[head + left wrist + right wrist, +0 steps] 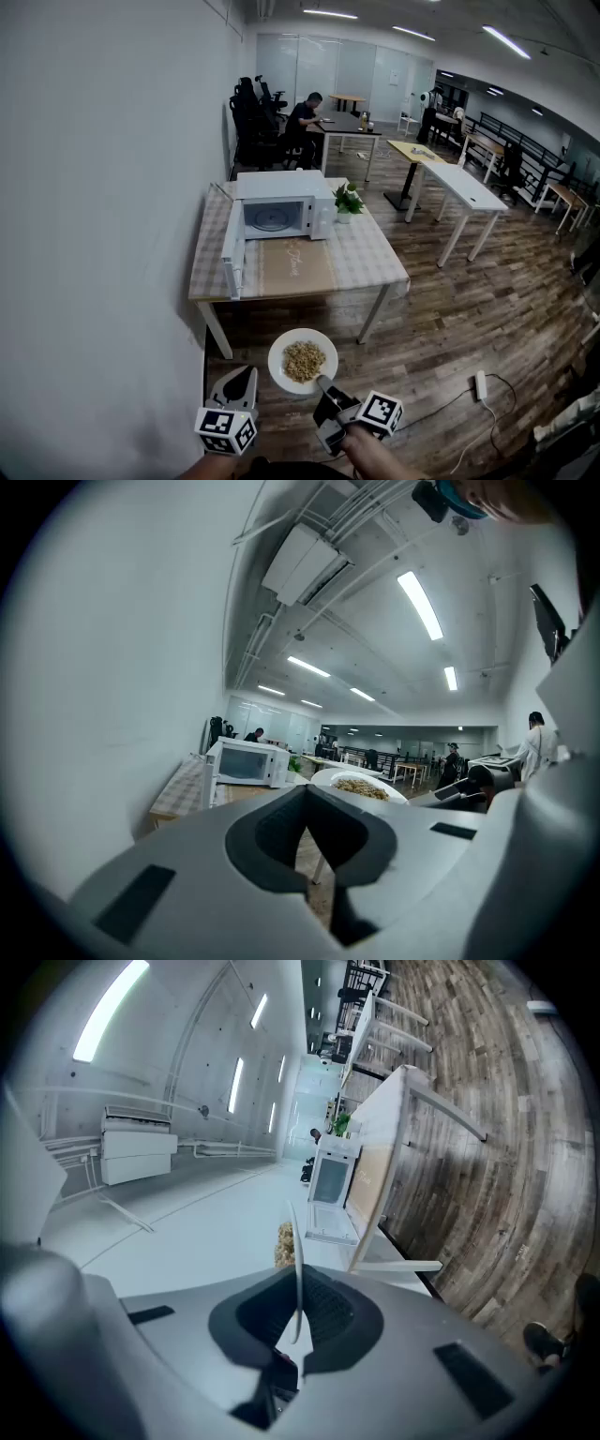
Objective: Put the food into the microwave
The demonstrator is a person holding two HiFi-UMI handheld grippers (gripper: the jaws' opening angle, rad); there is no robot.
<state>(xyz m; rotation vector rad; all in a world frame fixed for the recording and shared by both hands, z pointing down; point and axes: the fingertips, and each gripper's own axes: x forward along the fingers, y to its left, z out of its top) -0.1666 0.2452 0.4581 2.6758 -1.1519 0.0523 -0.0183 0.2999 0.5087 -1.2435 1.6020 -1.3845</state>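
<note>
A white plate (302, 361) heaped with tan food (304, 360) hangs above the wood floor just in front of the table (366, 253). My right gripper (323, 382) is shut on its near rim; in the right gripper view the plate (296, 1269) stands edge-on between the jaws (298, 1326), food (283, 1241) on its left face. The white microwave (278, 211) sits on the table's far half with its door (232, 251) swung open to the left and its inside bare. My left gripper (242, 377) floats left of the plate, shut and holding nothing (309, 855).
A white wall runs along the left, close to the table. A small potted plant (348, 200) stands right of the microwave. A power strip (480, 384) and cable lie on the floor at right. Other desks (464, 187) and a seated person (302, 117) are farther back.
</note>
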